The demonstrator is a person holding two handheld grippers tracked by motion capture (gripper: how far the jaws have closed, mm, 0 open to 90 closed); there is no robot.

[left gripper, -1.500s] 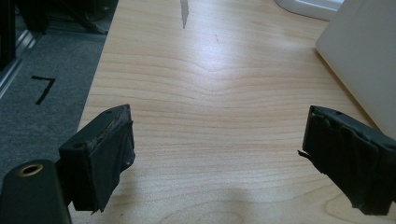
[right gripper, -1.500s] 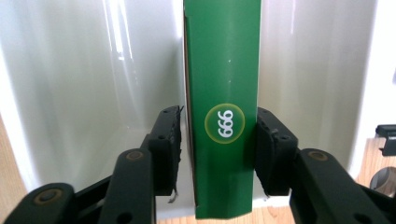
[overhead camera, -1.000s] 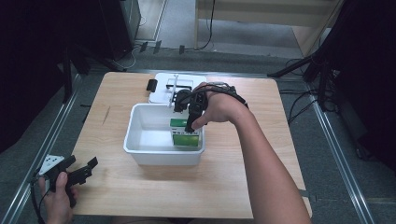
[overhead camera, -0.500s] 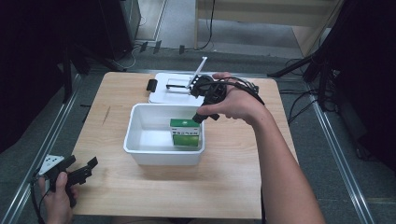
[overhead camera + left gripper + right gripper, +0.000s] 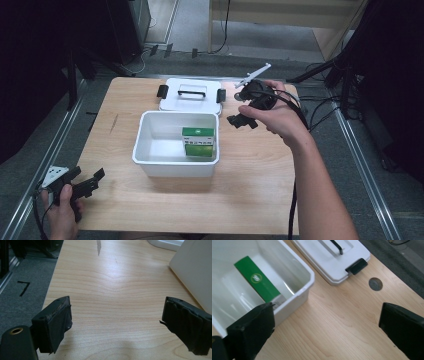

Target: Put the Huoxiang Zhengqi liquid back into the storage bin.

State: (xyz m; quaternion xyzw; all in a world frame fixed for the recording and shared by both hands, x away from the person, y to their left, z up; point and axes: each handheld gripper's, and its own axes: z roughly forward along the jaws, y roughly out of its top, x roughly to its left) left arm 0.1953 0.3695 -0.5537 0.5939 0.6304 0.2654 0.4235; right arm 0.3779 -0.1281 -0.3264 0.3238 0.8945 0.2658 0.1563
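Glossy white plastic bin (image 5: 176, 167), printed green box (image 5: 199, 141), perhaps card, on matt pale wood-grain table (image 5: 250, 190).

The right gripper (image 5: 239, 112) hangs raised on an outstretched arm, fingers wide apart. The left gripper (image 5: 90, 181) sits low near the body, also spread, empty.

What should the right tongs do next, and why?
Probably reach for the white lid: the green box already sits in the white bin, and the right tongs are open and empty beside it.
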